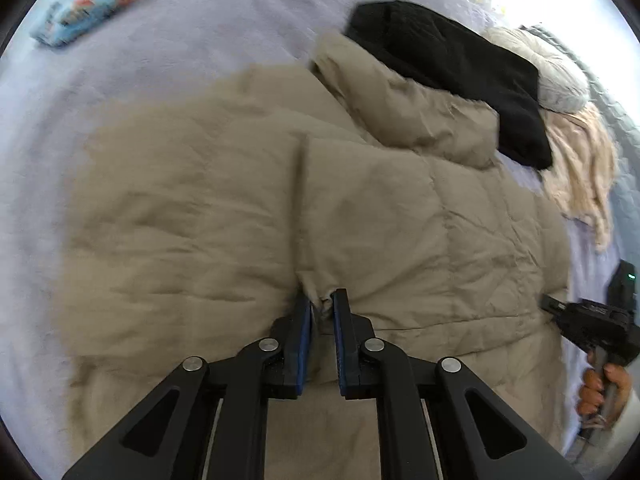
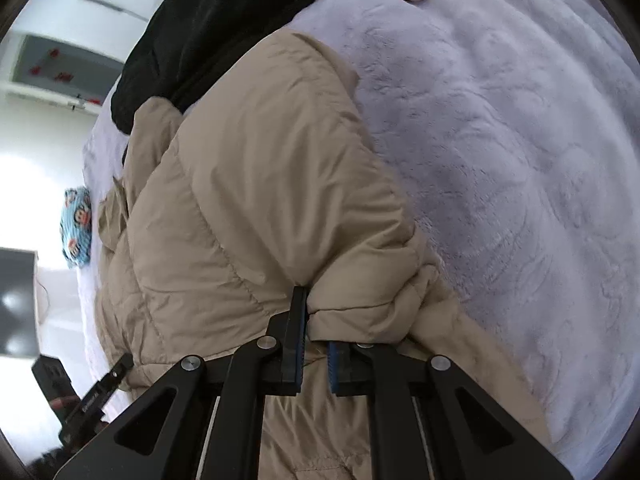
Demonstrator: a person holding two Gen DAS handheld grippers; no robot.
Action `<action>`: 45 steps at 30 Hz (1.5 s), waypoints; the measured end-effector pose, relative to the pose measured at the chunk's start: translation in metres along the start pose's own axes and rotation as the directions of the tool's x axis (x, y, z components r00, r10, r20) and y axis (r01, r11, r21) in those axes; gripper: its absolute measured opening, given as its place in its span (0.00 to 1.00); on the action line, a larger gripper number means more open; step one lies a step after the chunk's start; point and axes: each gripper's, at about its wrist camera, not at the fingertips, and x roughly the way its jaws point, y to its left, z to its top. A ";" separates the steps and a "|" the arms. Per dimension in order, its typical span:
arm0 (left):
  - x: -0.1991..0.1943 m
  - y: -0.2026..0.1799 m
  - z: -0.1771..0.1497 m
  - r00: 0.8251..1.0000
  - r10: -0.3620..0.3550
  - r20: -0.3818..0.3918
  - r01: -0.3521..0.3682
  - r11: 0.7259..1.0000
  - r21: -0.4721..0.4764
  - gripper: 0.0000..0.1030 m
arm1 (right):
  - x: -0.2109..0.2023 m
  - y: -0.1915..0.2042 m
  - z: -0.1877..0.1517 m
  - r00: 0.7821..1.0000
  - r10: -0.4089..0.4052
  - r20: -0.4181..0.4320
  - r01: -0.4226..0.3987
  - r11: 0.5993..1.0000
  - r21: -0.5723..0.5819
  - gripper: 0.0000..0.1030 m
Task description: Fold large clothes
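Note:
A large beige quilted puffer jacket (image 1: 248, 208) lies spread on a lavender plush bed cover (image 1: 168, 40). My left gripper (image 1: 322, 304) is shut on a pinch of the jacket's hem near the front opening. My right gripper (image 2: 316, 320) is shut on a bunched fold of the same jacket (image 2: 248, 184) at its edge, with the fabric draped over the right finger. The right gripper also shows at the right edge of the left wrist view (image 1: 552, 304), at the jacket's edge. The left gripper shows at the lower left of the right wrist view (image 2: 120, 368).
A black garment (image 1: 448, 72) lies over the jacket's far end. Cream and white fluffy clothes (image 1: 576, 160) are piled beyond it. A blue patterned pouch (image 1: 92, 4) lies far left on the bed. The lavender cover (image 2: 500, 140) stretches to the right of the jacket.

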 end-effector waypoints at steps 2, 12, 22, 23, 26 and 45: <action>-0.013 0.006 0.001 0.999 0.040 0.023 -0.040 0.999 0.001 0.12 | -0.007 0.002 -0.002 1.000 -0.016 -0.020 0.016 1.000 -0.022 0.15; -0.047 -0.020 0.035 0.991 -0.046 0.122 0.036 0.996 0.084 0.12 | -0.090 0.041 -0.008 0.970 -0.081 0.231 0.145 0.949 -0.278 0.50; 0.039 -0.028 0.028 0.999 0.051 0.014 -0.052 0.992 0.111 0.12 | -0.006 0.010 0.032 0.978 -0.184 0.099 0.205 0.937 -0.284 0.07; 0.039 -0.027 0.029 0.999 0.051 0.012 -0.052 0.993 0.102 0.12 | -0.003 0.010 0.032 0.978 -0.182 0.103 0.204 0.939 -0.277 0.06; 0.037 -0.032 0.030 0.997 0.079 0.010 -0.079 0.991 0.111 0.12 | -0.008 0.012 0.030 0.976 -0.188 0.110 0.211 0.941 -0.265 0.06; -0.036 -0.042 -0.037 0.981 0.193 0.024 -0.194 0.980 0.042 0.13 | -0.079 -0.021 -0.042 0.993 -0.116 0.036 0.121 0.967 -0.223 0.43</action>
